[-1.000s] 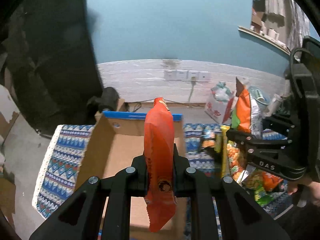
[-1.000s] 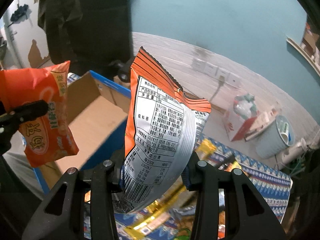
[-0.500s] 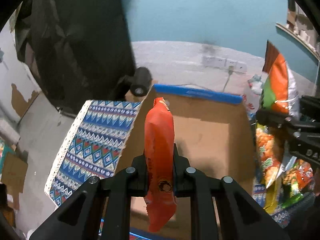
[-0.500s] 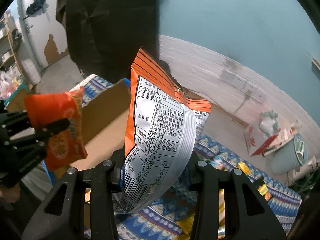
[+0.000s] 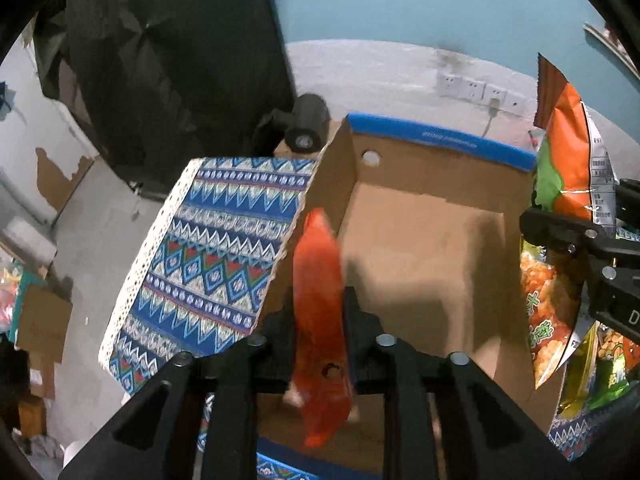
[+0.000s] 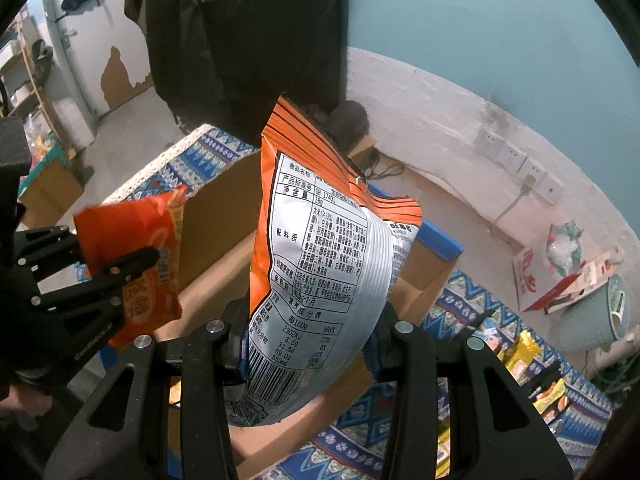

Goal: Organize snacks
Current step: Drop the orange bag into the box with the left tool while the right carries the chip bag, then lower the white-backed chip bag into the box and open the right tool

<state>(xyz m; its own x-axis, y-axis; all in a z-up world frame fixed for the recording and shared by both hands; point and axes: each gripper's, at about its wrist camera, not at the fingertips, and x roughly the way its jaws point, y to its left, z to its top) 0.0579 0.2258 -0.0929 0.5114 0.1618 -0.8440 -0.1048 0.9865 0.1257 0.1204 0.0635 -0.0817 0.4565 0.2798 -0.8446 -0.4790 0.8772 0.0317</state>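
Note:
My left gripper [image 5: 318,300] is shut on a small orange-red snack packet [image 5: 320,312], held edge-on over the near left part of an open cardboard box [image 5: 420,248] with a blue rim. The packet also shows in the right wrist view [image 6: 136,256], at the left. My right gripper [image 6: 306,320] is shut on a large orange and silver chip bag [image 6: 320,280], held upright above the box's right side [image 6: 416,288]. That bag shows in the left wrist view [image 5: 568,168] at the right edge. The box looks empty inside.
The box sits on a blue patterned cloth [image 5: 216,248]. More snack packets [image 6: 520,356] lie on the cloth to the right. A dark cylinder [image 5: 306,124] stands behind the box. A pale bin [image 6: 596,316] and a red-white carton [image 6: 540,276] stand by the wall.
Both grippers have swung left and come over the box with their packets. The left packet now sits lower, nearer the box's left wall.

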